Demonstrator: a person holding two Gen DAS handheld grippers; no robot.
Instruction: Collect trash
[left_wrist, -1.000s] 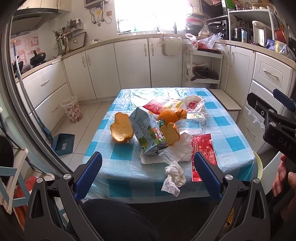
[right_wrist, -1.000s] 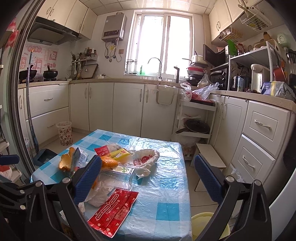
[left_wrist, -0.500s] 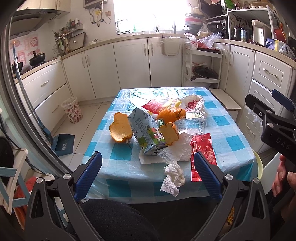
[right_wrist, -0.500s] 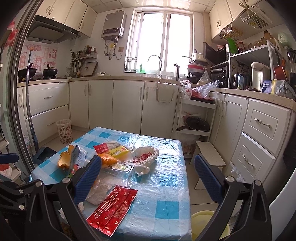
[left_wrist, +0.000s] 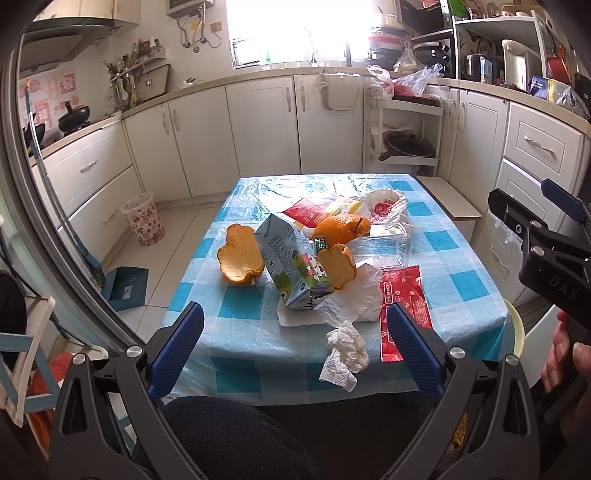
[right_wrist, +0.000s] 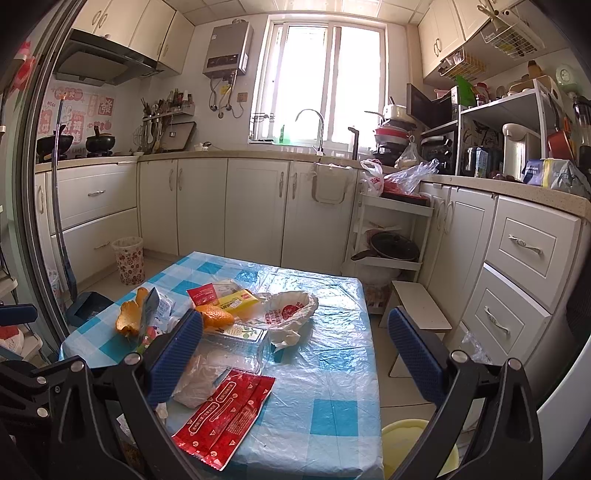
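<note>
Trash lies on a blue-checked table (left_wrist: 240, 317): orange peels (left_wrist: 240, 254), a milk carton (left_wrist: 291, 266), a clear plastic box (left_wrist: 384, 251), a white paper towel (left_wrist: 354, 295), a crumpled tissue (left_wrist: 345, 350) at the near edge, a red wrapper (left_wrist: 404, 299) and a white plastic bag (left_wrist: 386, 205). My left gripper (left_wrist: 295, 350) is open and empty, held before the table's near edge. My right gripper (right_wrist: 295, 354) is open and empty above the table's near right corner, with the red wrapper (right_wrist: 227, 410) below it. The right gripper also shows at the left wrist view's right edge (left_wrist: 543, 240).
A yellow-green bin (right_wrist: 417, 443) stands on the floor by the table's right corner. A patterned wastebasket (left_wrist: 142, 219) and a blue dustpan (left_wrist: 125, 288) are on the floor at left. White cabinets (right_wrist: 255, 206) line the back and right walls. A low step stool (right_wrist: 419, 308) stands right of the table.
Both views have shifted slightly, the table sitting a little farther off in the left wrist view. Nothing on the table has moved and both grippers stay open.
</note>
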